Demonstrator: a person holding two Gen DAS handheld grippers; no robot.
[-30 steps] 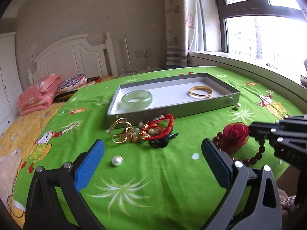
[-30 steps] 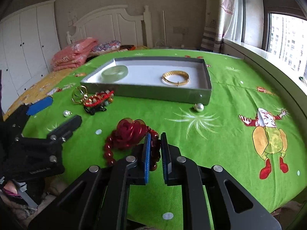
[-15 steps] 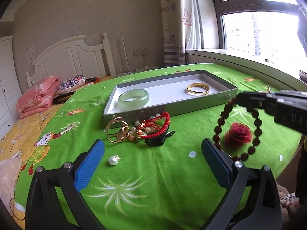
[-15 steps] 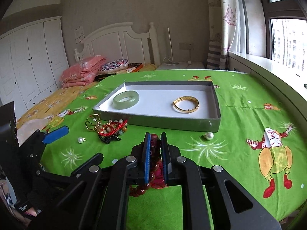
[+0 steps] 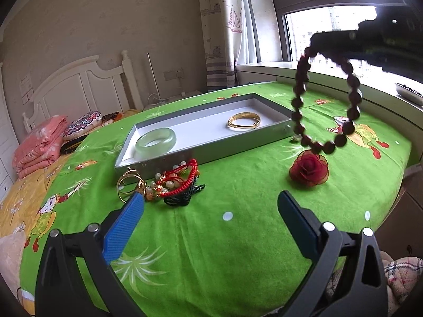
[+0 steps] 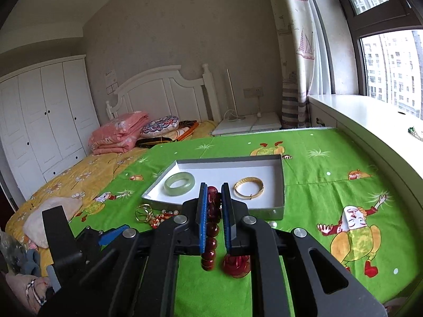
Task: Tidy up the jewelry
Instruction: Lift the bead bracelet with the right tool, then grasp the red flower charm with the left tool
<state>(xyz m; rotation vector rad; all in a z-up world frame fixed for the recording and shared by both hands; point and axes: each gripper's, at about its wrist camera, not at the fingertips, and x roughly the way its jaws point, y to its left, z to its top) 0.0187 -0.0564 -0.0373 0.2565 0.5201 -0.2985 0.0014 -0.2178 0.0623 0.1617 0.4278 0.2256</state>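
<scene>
A dark red bead bracelet (image 5: 298, 100) hangs as a loop from my right gripper (image 5: 314, 41), which is shut on its top beads (image 6: 211, 227). A red fabric rose (image 5: 309, 171) dangles at the loop's bottom, low over the green bedspread. The grey tray (image 5: 211, 151) lies beyond, holding a pale jade bangle (image 5: 156, 141) and a gold bangle (image 5: 244, 121). In the right wrist view my right gripper (image 6: 213, 203) points at the tray (image 6: 283, 185). My left gripper (image 5: 208, 219) stands open and holds nothing. It is just behind a pile of gold rings (image 5: 129, 185) and red cord bracelets (image 5: 177, 182).
A black cord (image 5: 182, 198) lies under the pile. A pearl (image 6: 271, 223) rests by the tray's near corner. Folded pink bedding (image 6: 119, 134) and a headboard (image 6: 164, 92) are at the far end. A windowsill (image 6: 357, 116) runs along the right edge of the bed.
My right gripper has risen with the bead bracelet, which left the bedspread and now hangs high in front of the tray. The left gripper moved slightly closer to the pile.
</scene>
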